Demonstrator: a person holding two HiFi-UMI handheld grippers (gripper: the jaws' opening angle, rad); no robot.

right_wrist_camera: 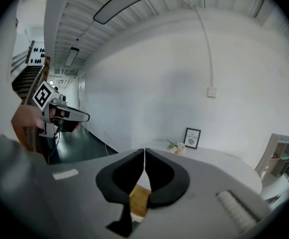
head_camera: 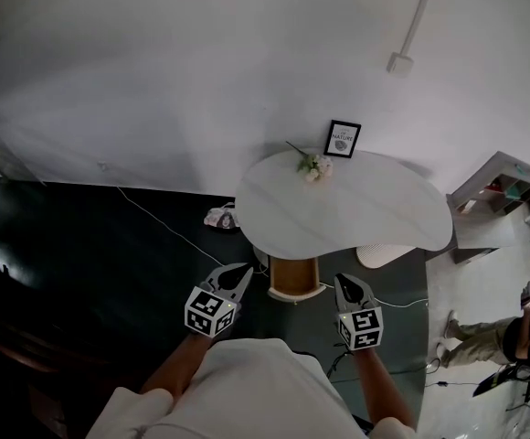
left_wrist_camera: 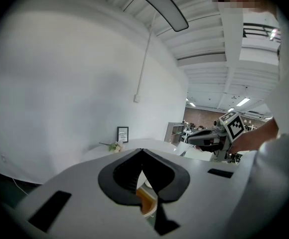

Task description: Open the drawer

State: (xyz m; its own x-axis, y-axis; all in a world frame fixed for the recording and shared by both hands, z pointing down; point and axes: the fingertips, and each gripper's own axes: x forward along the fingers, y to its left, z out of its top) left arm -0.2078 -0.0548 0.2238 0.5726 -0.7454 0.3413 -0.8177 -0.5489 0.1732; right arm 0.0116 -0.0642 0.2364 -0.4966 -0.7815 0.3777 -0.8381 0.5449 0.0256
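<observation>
With the left gripper (head_camera: 243, 271) and right gripper (head_camera: 342, 280) both empty, jaws together, short of the wooden drawer (head_camera: 294, 277) under the worktop's (head_camera: 356, 208) near edge, a closed approach would likely bump it, not grip.

White table (head_camera: 365, 218) — framed print (head_camera: 343, 139) and, perhaps, flowers (head_camera: 314, 165) at rear
</observation>
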